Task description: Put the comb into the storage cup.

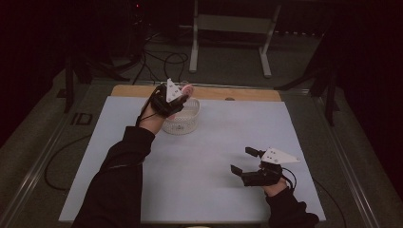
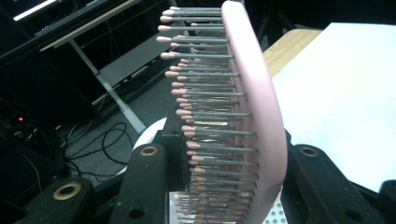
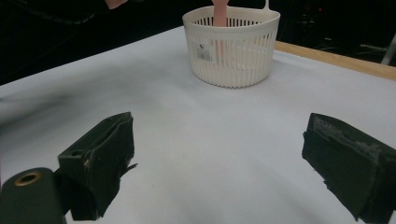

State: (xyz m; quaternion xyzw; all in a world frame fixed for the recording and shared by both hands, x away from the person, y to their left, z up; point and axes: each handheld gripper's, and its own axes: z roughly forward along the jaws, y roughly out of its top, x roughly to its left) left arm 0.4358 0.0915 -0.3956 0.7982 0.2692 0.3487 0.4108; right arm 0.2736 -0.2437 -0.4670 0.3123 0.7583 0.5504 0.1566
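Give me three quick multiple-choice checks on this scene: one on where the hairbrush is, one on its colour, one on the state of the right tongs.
1. Where is the pink plastic hairbrush?
A. Flat on the white table cover
B. Clamped in the left tongs, over the white perforated plastic basket
C. Between the right tongs

2. What colour are the tips of the brush's bristles?
A. Pink
B. Blue
C. Yellow

3. How do the right tongs stand?
A. Shut on the basket
B. Shut on the brush
C. Open, with nothing between them

Key: 1 B, since the left gripper view shows the jaws pressing on both sides of the brush, and the right gripper view shows its handle reaching down inside the basket. 2 A, the tips match the pink body. 3 C, the right gripper view shows the jaws wide apart over bare white table cover.
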